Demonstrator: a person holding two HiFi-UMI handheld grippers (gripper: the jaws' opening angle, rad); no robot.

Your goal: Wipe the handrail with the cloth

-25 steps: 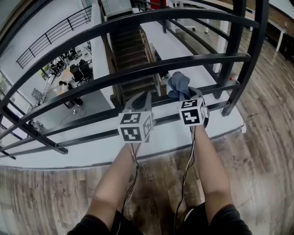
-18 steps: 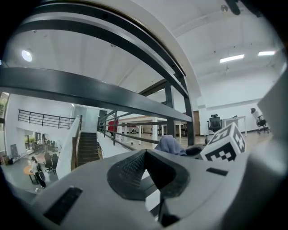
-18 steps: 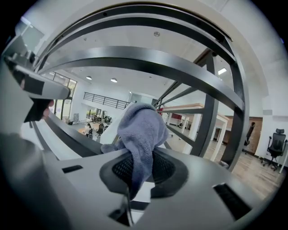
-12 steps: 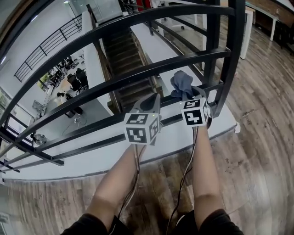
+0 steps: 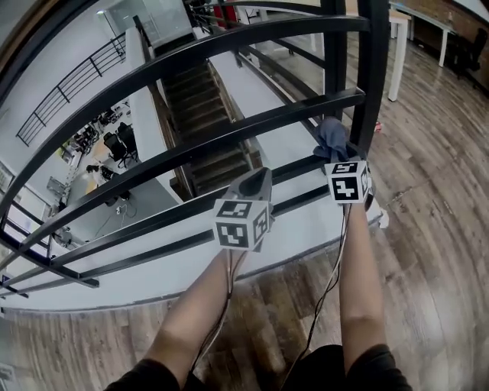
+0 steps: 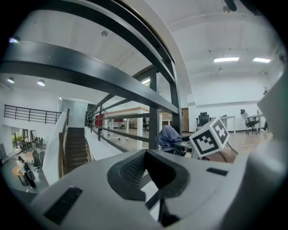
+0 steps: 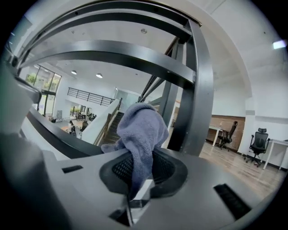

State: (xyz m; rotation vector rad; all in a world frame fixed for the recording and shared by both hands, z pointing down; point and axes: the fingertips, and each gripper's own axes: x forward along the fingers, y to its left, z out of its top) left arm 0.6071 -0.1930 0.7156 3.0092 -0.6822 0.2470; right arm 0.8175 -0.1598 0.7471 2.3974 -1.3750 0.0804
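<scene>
A black metal handrail (image 5: 229, 46) with several curved horizontal bars runs across the head view, ending at a vertical post (image 5: 372, 76) on the right. My right gripper (image 5: 341, 162) is shut on a grey-blue cloth (image 5: 333, 137), which bunches up against a lower bar beside the post. In the right gripper view the cloth (image 7: 141, 130) rises out of the shut jaws, with the post (image 7: 198, 90) just behind. My left gripper (image 5: 256, 182) hovers by the lower bars to the left, shut and holding nothing. The left gripper view shows the cloth (image 6: 168, 137) and the right gripper's marker cube (image 6: 209, 138).
Beyond the railing is an open drop to a lower floor with a staircase (image 5: 214, 145) and desks (image 5: 99, 137). Wood floor (image 5: 428, 229) lies under me, with a white ledge (image 5: 153, 275) at the railing's foot. A white table (image 5: 416, 23) stands at far right.
Both grippers have moved rightward along the rail. The right one with the cloth now sits close beside the vertical post; the view has swung with it.
</scene>
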